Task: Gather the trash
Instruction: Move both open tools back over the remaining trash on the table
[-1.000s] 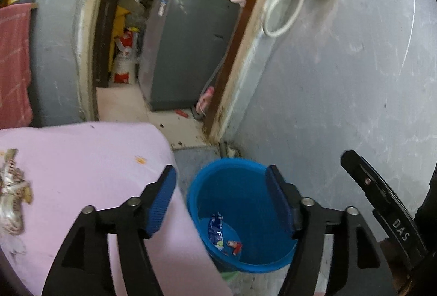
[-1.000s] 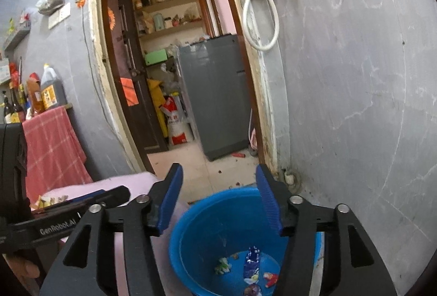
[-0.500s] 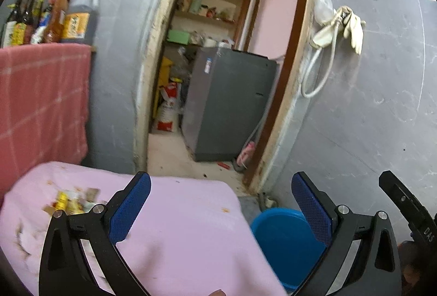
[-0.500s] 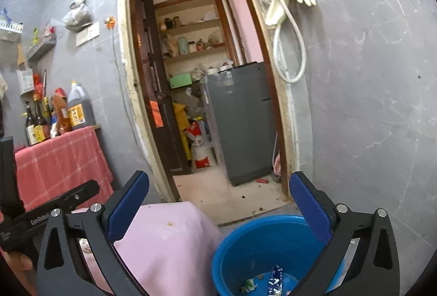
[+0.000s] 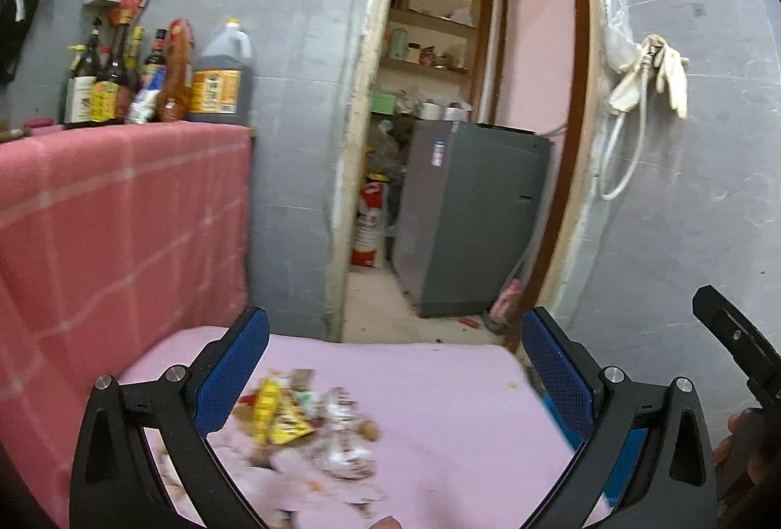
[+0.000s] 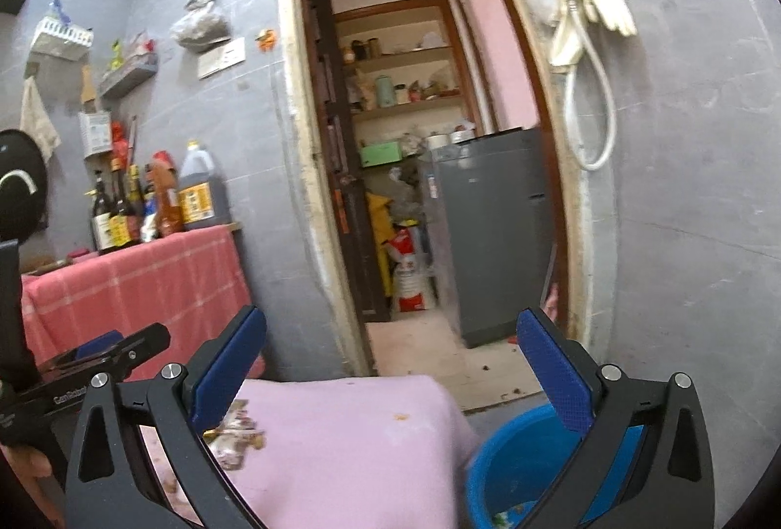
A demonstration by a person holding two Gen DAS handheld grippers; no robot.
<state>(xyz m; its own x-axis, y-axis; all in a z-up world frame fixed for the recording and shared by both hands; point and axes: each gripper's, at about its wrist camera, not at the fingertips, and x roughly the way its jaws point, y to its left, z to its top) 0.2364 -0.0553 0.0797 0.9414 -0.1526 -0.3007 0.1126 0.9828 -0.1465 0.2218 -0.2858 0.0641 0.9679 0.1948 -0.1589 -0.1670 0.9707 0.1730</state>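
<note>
Left wrist view shows the left gripper (image 5: 395, 375) spread wide and empty, wrapper trash (image 5: 312, 424) on the pink cloth (image 5: 454, 387) between its fingers, while the right gripper (image 6: 390, 375), likewise released, frames the blue bucket (image 6: 517, 456) beside its right finger.

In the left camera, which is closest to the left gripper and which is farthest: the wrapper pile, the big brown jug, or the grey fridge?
From the left gripper:
1. Wrapper pile, just ahead on the pink cloth, between the fingers.
2. Big brown jug, up left on the red-covered counter.
3. Grey fridge, through the doorway.
</note>
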